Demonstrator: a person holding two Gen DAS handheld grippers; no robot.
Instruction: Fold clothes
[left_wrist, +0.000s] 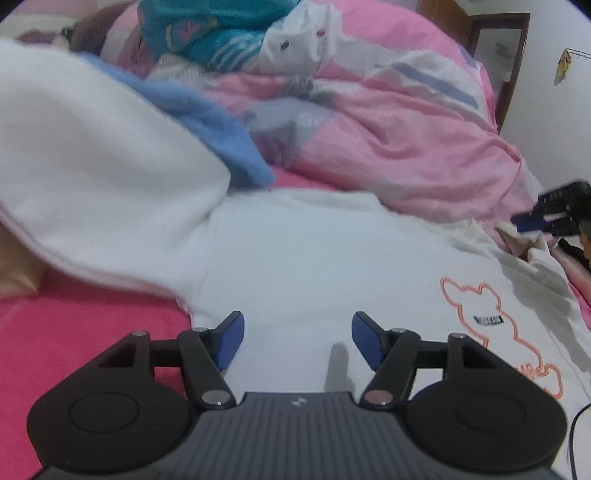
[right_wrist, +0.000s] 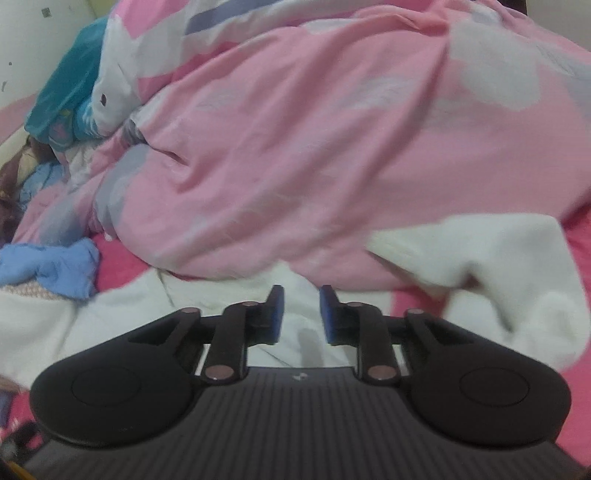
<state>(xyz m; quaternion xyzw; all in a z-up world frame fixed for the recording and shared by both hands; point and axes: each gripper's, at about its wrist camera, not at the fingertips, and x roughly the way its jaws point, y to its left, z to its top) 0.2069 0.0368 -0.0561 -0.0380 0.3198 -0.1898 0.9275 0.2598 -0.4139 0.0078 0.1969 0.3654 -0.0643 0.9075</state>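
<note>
A white sweatshirt (left_wrist: 314, 258) with an orange outline print (left_wrist: 491, 332) lies flat on the pink bed sheet (left_wrist: 74, 339). One fleecy white sleeve (left_wrist: 92, 166) rises blurred at the left. My left gripper (left_wrist: 298, 334) hovers open just over the sweatshirt's near part, with nothing between its blue pads (left_wrist: 231, 341). In the right wrist view my right gripper (right_wrist: 302, 312) is over the white sweatshirt (right_wrist: 295, 295), its blue pads (right_wrist: 276, 314) a narrow gap apart and holding nothing. Another white sleeve (right_wrist: 498, 266) lies crumpled to its right. My right gripper (left_wrist: 543, 218) also shows at the far right edge of the left wrist view.
A bulky pink and white duvet (left_wrist: 388, 140) (right_wrist: 314, 147) is heaped right behind the sweatshirt. A light blue garment (left_wrist: 221, 140) (right_wrist: 55, 266) lies at the left. Teal cloth (left_wrist: 207, 29) sits further back. A wall and brown door frame (left_wrist: 517, 62) stand at the right.
</note>
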